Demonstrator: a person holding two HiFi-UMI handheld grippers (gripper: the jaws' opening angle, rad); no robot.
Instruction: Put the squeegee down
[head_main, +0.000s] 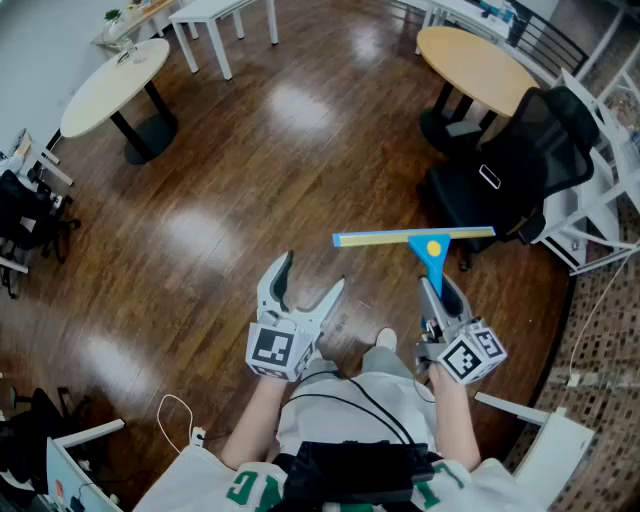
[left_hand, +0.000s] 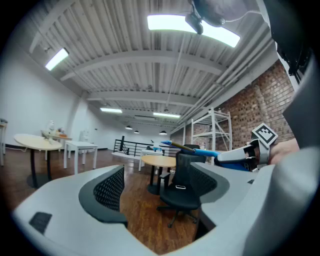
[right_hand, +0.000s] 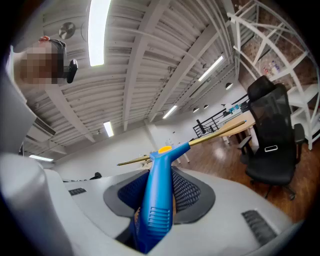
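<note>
The right gripper (head_main: 437, 288) has its jaws closed on the handle of the squeegee (head_main: 415, 238), carried level over the floor (head_main: 230, 190) (probably until a bench is reached). The left gripper (head_main: 310, 278) is wide open and empty.

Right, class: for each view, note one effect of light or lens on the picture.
Head view: pale glare patches lie on the wooden floor. Left gripper view: the wide lens bends the ceiling, corners go black, the lamp is washed out. Right gripper view: same bending; the squeegee looms large up close.
</note>
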